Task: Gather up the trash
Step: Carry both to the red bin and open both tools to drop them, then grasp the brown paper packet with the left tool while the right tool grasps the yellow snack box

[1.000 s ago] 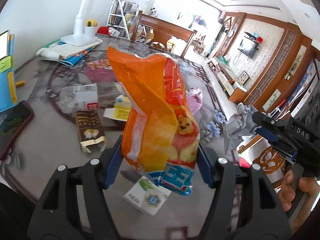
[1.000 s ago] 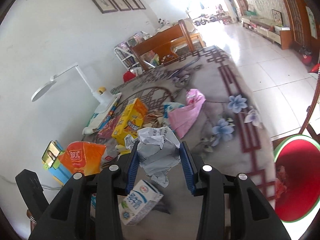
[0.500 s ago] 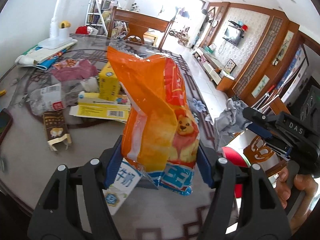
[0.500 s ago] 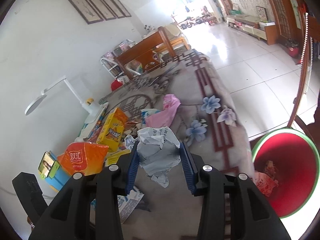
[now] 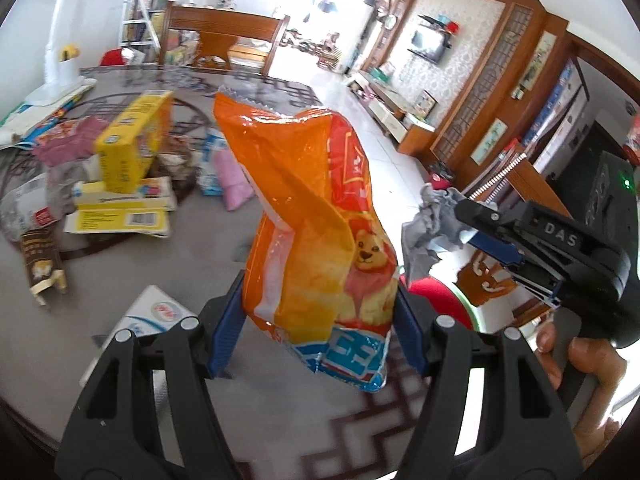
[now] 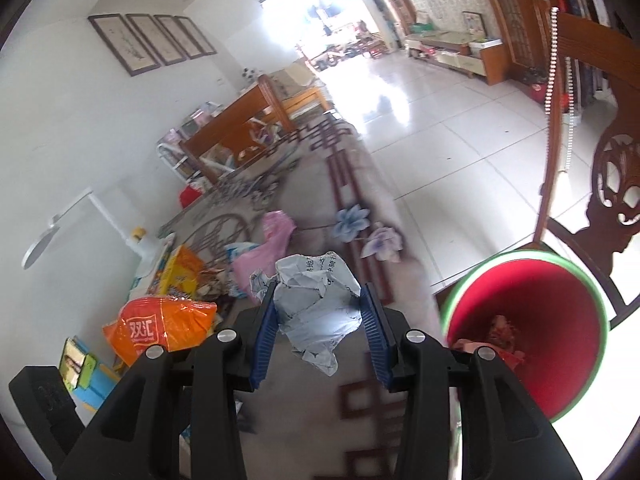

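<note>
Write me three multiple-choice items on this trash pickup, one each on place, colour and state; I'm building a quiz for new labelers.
1. Where is the bin?
A. on the table
B. on the floor beside the table
C. on a chair

2. What colour is the snack bag in the left gripper?
A. orange
B. green
C. black

3. What is the right gripper doing?
A. open and holding nothing
B. shut on a yellow box
C. shut on crumpled paper

Answers: 1 B, its red inside sits below the table edge. 2 A, orange with a bear print. 3 C, both pads press the grey paper wad.
</note>
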Tool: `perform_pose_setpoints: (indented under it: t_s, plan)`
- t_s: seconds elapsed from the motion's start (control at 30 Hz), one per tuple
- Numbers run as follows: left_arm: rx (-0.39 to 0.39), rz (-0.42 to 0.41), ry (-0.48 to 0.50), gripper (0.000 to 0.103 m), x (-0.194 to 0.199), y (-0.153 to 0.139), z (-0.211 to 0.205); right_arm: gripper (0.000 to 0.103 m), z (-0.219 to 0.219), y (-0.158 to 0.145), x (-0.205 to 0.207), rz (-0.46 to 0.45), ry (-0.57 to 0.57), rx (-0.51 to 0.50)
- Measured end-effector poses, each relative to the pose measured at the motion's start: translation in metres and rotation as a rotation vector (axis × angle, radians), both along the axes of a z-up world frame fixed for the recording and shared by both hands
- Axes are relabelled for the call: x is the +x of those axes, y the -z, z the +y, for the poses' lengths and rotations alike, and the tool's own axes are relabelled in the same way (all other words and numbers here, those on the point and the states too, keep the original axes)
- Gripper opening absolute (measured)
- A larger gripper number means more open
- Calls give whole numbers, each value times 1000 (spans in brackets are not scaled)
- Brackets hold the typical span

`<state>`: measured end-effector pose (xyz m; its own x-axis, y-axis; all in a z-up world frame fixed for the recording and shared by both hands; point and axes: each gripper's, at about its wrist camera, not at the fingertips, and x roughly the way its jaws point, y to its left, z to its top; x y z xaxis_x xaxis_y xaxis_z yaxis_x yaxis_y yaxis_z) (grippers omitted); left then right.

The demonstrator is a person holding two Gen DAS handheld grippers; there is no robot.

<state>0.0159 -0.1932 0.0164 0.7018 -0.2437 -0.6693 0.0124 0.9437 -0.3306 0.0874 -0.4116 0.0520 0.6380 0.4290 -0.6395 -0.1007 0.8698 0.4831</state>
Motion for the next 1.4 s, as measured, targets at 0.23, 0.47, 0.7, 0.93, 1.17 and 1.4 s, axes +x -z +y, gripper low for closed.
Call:
perform_pose_setpoints:
  t_s: [0.23,0.47,0.7,0.93,1.17,1.4]
  plan:
    - [-6,30,103,64,22,9,-42,40,-47,6,0,19,164,-49]
    - [7,65,223,64,42,23,-94,41,-86,14,-1,48,306,-74]
    - [24,112,310,65,57,41,-125,45,-100,18,-1,67,386,-137]
    - [55,93,322,82,60,41,-130,68,-111,16,-5,48,480,-163]
    - [14,88,295,82,48,33,-110,71,-99,13,0,49,450,-173]
    - [41,12,216,84,22,11,-50,73,-56,6,11,34,356,-181]
